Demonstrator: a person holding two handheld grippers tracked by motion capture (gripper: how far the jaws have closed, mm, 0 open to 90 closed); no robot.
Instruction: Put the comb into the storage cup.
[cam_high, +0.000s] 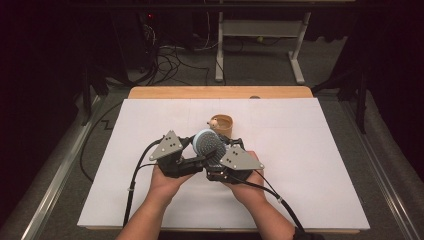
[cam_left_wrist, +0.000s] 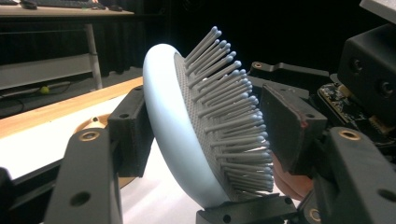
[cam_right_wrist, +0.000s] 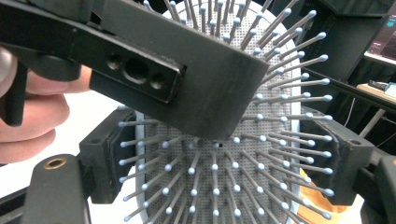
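A pale blue hairbrush (cam_high: 207, 142) with grey bristles is held up over the white table sheet, between both grippers. In the left gripper view, my left gripper (cam_left_wrist: 210, 126) has one pad (cam_left_wrist: 135, 130) against the hairbrush's (cam_left_wrist: 173, 140) smooth back and the other pad (cam_left_wrist: 289, 126) on the bristle tips. My right gripper (cam_right_wrist: 224, 163) clamps the hairbrush (cam_right_wrist: 215, 186) head across its width, a pad (cam_right_wrist: 107, 154) on each edge. From above, the left gripper (cam_high: 200, 156) and right gripper (cam_high: 216, 152) meet at the brush.
A small wooden cup (cam_high: 222, 125) with a round wooden piece (cam_high: 214, 122) at its rim stands just behind the brush. The white sheet (cam_high: 310, 150) covers a wooden table. Desk legs and cables lie on the floor beyond.
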